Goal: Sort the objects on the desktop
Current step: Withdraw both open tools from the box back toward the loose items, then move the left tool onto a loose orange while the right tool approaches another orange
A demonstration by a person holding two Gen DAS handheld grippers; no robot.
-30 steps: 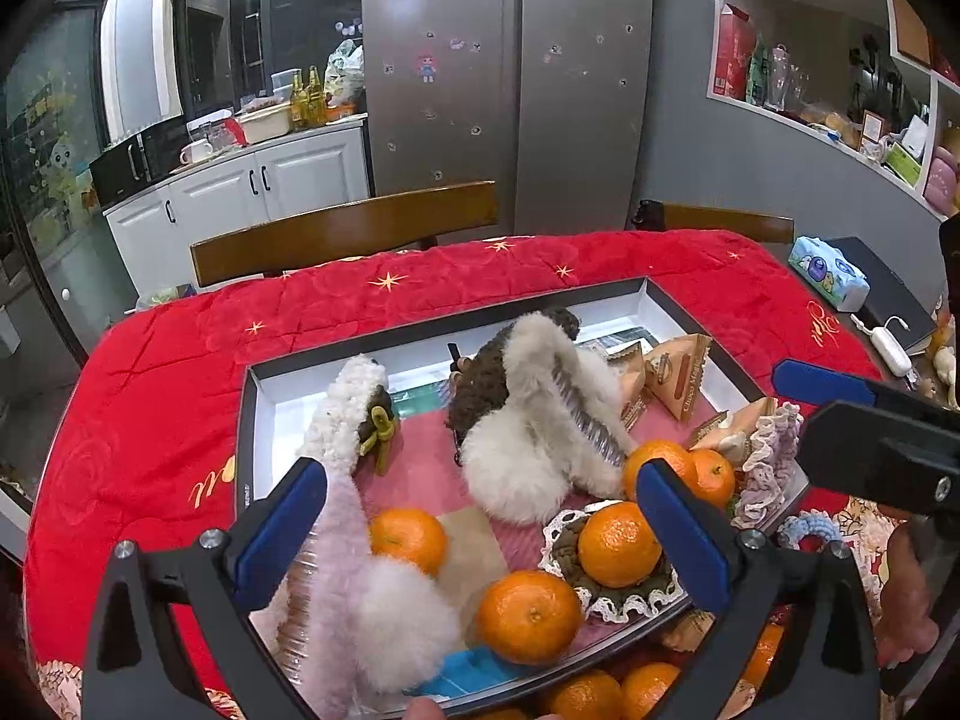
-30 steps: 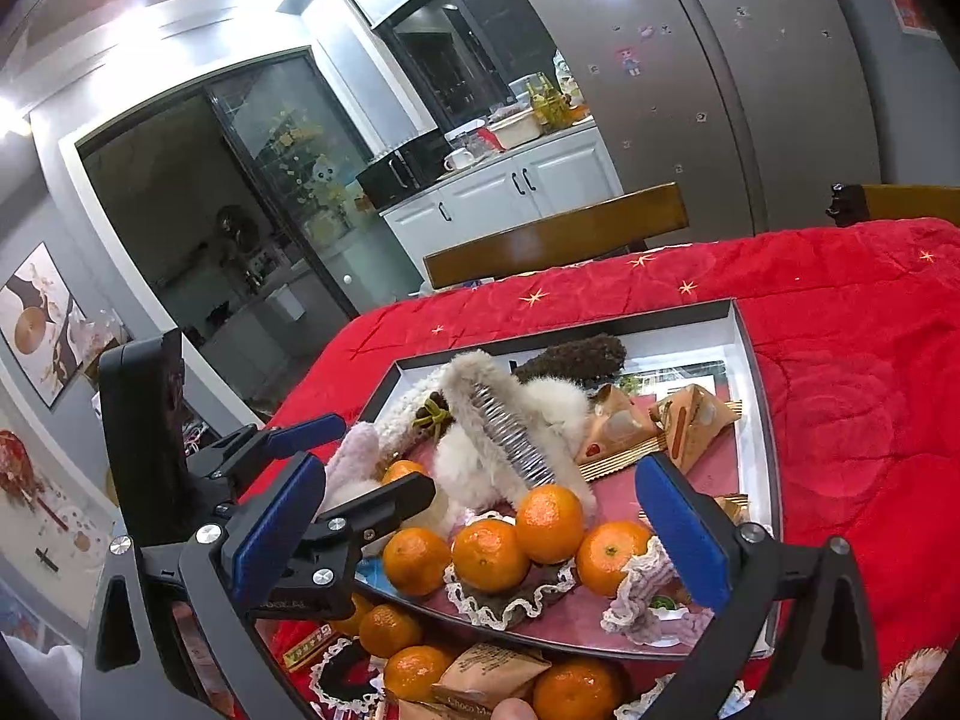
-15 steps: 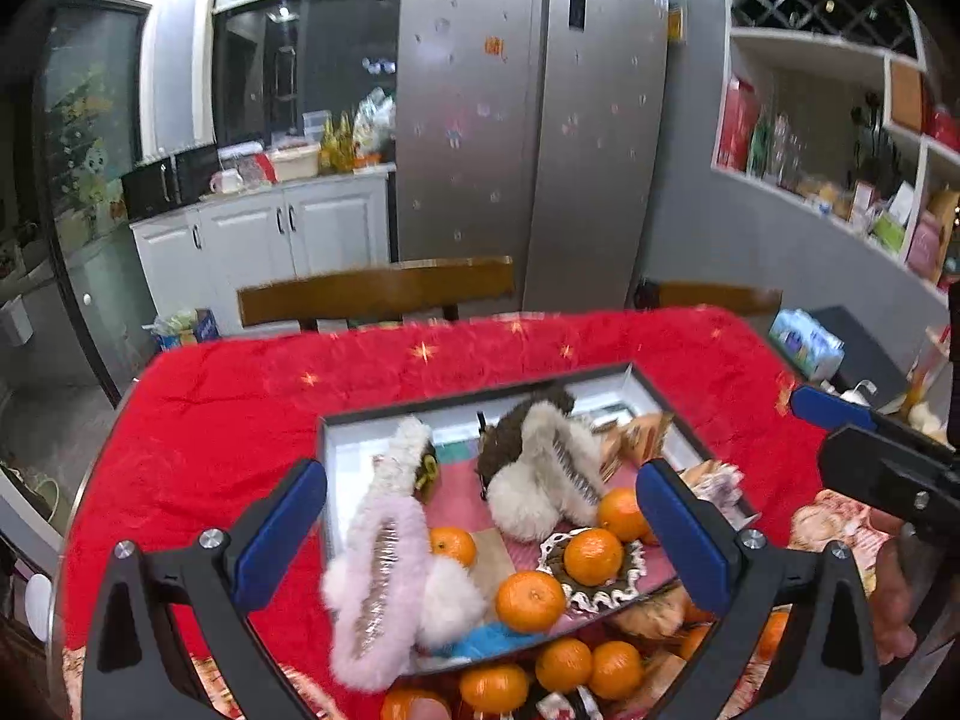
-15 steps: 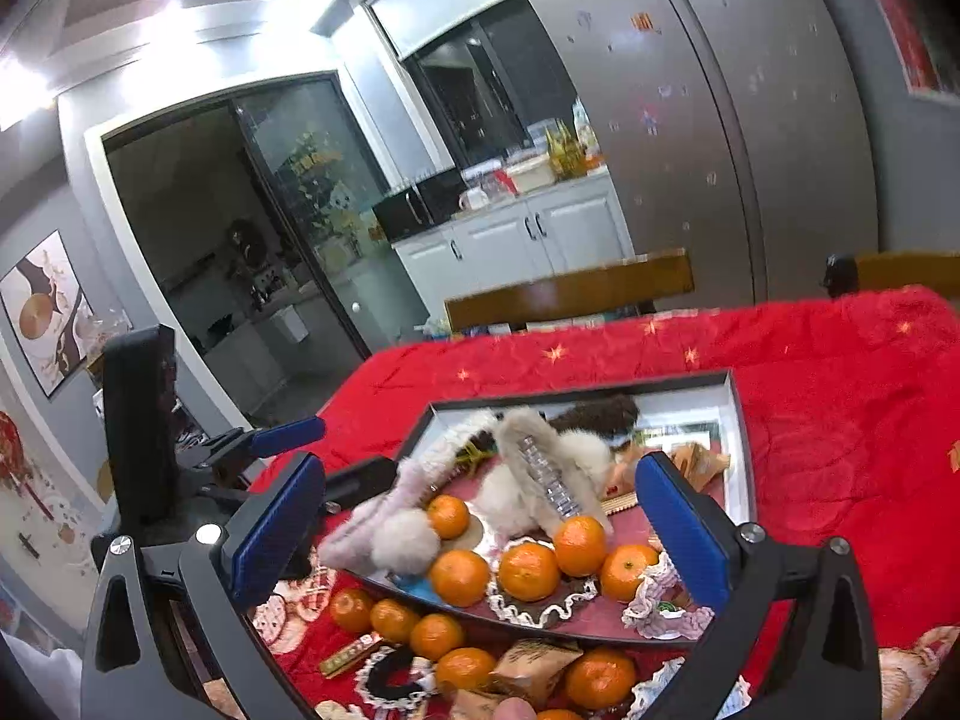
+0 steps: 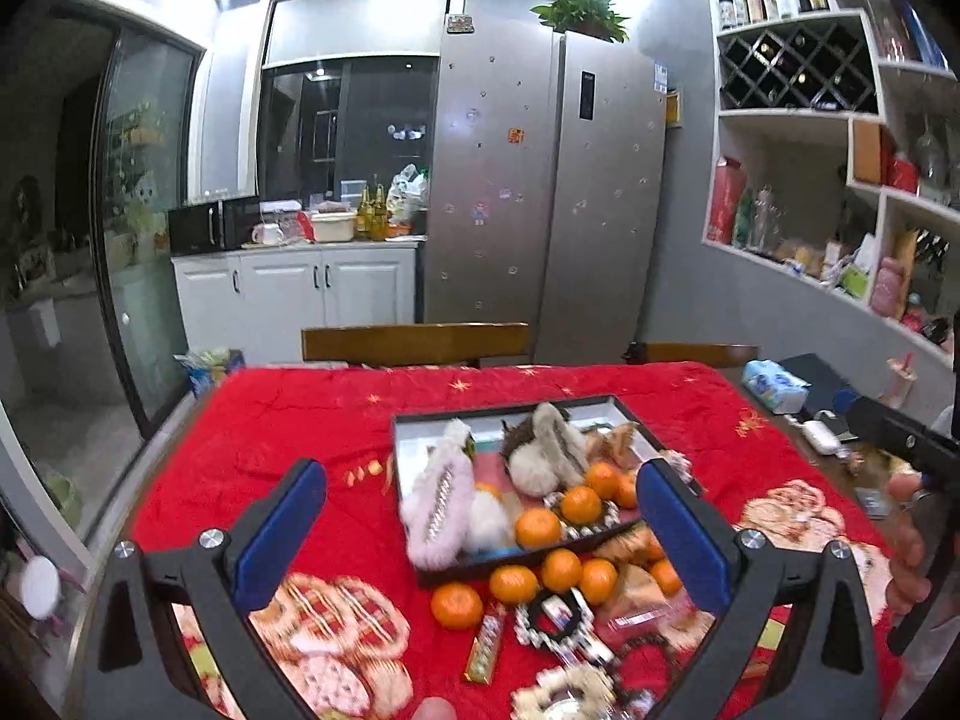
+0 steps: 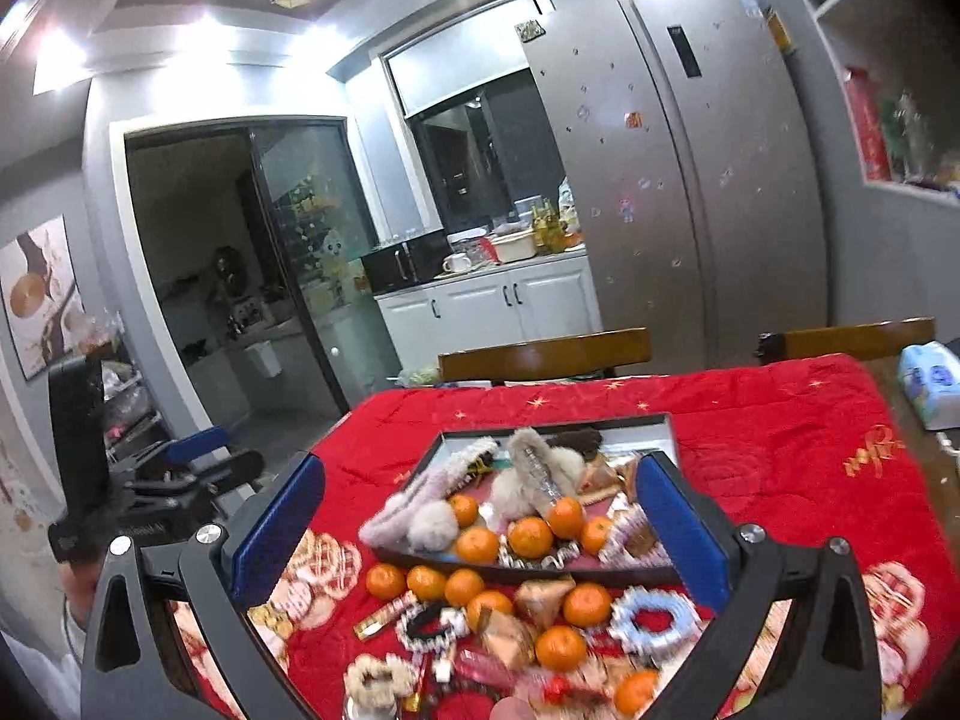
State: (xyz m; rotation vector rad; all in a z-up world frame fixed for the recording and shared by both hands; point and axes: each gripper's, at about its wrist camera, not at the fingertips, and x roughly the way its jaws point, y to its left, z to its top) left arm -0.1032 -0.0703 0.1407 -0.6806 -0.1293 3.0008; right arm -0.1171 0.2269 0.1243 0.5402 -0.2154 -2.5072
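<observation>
Both my left gripper (image 5: 480, 516) and right gripper (image 6: 480, 510) hang wide open and empty above the quilted red tablecloth (image 5: 288, 420). The shallow rectangular dark-rimmed tray (image 5: 414, 426) runs near-to-far, holding a fluffy pink hair claw (image 5: 435, 504) lengthwise among glossy round tangerines (image 5: 538, 527). Only my right view shows the lacy pale-blue scrunchie (image 6: 655, 621) near the tray.
</observation>
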